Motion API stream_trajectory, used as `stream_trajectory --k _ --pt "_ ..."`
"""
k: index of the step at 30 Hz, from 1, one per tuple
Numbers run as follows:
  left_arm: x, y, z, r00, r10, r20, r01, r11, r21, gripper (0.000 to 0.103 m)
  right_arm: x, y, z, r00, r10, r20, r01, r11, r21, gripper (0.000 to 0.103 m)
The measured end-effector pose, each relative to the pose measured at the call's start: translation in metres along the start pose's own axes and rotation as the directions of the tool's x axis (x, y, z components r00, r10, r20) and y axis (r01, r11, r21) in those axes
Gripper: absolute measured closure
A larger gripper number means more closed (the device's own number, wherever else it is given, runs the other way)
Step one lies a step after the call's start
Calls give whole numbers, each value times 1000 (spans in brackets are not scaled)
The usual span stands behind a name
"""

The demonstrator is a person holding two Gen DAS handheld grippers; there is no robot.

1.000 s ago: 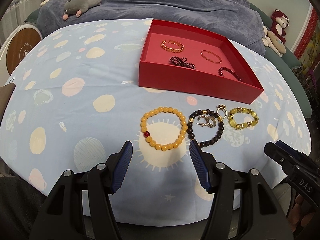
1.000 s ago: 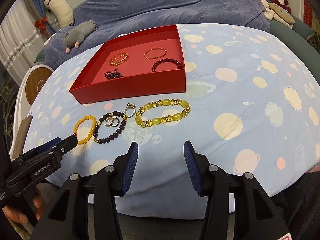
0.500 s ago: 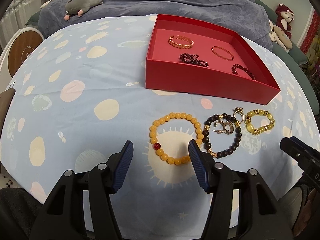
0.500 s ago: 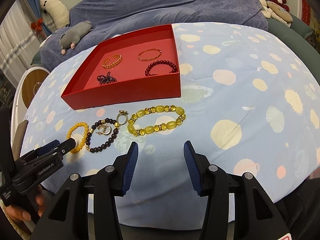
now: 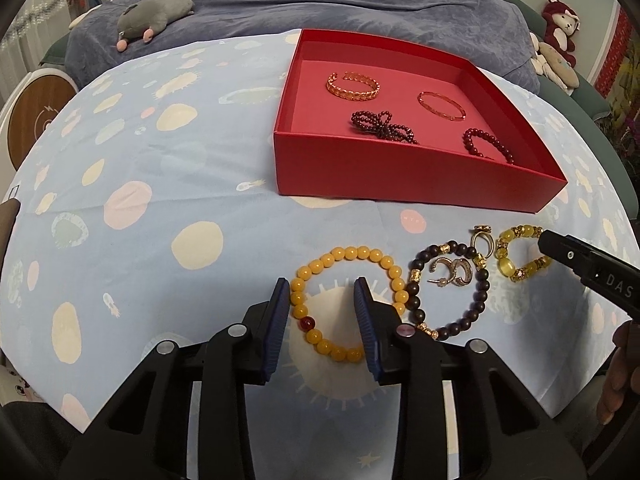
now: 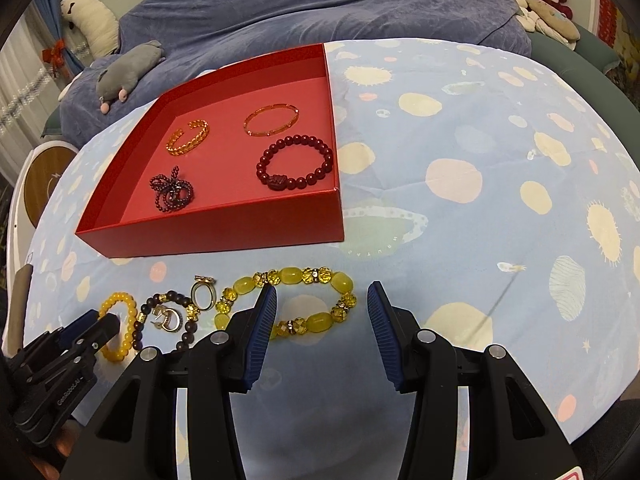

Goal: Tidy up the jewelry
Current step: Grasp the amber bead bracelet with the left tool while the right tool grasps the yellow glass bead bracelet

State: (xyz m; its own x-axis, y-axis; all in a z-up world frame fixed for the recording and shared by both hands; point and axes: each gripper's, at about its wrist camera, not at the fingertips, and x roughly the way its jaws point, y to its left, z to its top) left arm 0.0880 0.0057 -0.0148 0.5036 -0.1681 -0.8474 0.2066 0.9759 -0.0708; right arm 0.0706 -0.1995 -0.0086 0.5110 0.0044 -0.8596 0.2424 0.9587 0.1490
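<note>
Both grippers lining up on loose bracelets lying in front of the shallow red cardboard tray (image 5: 416,184).

The step in hand looks like a double pick-up. The left gripper (image 5: 322,320) tilts steeply down over the orange round-bead bracelet (image 5: 348,304), just in front of the tray's near wall; its jaws are closing, straddling the bracelet's left arc without pressing it yet. The right gripper (image 6: 320,320), jaws standing moderately apart and holding nothing, tilts down over the chunky yellow glass-bead bracelet (image 6: 286,304), also before that wall. Four pieces already lie in the tray. Next, each probably needs to pinch one strand of beads, then lift over the wall.
</note>
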Motion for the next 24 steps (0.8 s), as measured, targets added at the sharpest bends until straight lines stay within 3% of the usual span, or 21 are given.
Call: stream_trajectory --k 8,12,14,24 --pt "1 -2 0 1000 -29 -3 29 1000 10 92 4 2 -6 1000 -16 -5 16 1000 -26 70" --pt "-1 -5 -2 999 -33 -9 33 999 19 96 4 -3 -6 1000 -29 -4 29 999 -31 90" --pt "-2 -7 -4 999 -33 -15 34 999 22 96 3 -8 -6 1000 -16 -9 16 1000 -18 94" --pt "-20 -9 -16 999 -51 -14 51 999 11 96 -21 -15 -25 999 33 -7 -32 999 31 94"
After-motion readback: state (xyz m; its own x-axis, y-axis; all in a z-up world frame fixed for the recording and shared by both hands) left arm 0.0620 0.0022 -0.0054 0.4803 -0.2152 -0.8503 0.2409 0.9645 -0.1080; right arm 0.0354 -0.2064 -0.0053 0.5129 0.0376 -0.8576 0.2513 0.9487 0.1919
